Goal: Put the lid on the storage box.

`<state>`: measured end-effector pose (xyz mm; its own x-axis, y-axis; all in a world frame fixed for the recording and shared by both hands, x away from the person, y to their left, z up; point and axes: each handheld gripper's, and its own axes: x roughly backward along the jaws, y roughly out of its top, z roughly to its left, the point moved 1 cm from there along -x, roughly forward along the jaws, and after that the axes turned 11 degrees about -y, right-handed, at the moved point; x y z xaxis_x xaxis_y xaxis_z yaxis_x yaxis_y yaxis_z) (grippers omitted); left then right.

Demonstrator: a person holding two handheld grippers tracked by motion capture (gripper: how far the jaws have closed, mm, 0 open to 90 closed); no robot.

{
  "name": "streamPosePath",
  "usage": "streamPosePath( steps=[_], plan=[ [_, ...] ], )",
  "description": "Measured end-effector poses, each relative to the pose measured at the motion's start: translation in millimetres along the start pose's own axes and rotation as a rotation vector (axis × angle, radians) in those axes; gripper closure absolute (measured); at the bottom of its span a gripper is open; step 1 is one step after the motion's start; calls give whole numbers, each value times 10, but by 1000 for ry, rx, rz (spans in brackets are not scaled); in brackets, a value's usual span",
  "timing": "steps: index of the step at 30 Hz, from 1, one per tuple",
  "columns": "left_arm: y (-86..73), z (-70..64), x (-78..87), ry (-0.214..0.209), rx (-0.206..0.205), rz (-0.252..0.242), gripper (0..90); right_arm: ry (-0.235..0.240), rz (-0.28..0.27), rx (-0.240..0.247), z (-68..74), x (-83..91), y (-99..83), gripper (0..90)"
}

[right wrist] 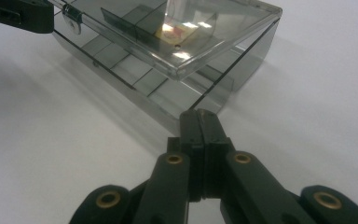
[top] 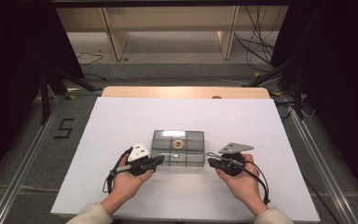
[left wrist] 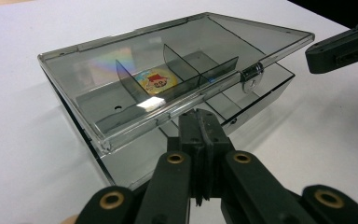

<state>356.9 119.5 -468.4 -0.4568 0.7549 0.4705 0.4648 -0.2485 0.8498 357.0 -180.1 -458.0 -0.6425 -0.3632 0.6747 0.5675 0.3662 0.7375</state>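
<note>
One clear compartment box (top: 177, 148) sits mid-desk (top: 121, 121), its lid (left wrist: 168, 70) partly raised, one round sticker (left wrist: 155, 81) inside. Two grippers flank it: the left gripper (left wrist: 200, 122) pressed together under the lid's front edge, the right gripper (right wrist: 199, 122) closed, empty, at a corner.

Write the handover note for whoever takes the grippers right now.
Left gripper: jaws shut, tips at the front edge of the box lid, seemingly under it.
Right gripper: jaws shut on nothing, tips at the box's right front corner.
The smoky clear compartment box sits mid-table on the white table sheet. A small round sticker-like piece lies in one middle compartment.
Done: lid cracked open, front edge raised, hinged at the back.
Left: likely swing the lid fully open; steady the base with the right gripper.
</note>
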Motion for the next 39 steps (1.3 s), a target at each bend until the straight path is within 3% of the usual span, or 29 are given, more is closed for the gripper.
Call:
streamPosePath(
  steps=[39],
  plan=[
    [-72,-9,-66,-14,1,45,898,-5,6,-9,-43,15,-64,900]
  ],
)
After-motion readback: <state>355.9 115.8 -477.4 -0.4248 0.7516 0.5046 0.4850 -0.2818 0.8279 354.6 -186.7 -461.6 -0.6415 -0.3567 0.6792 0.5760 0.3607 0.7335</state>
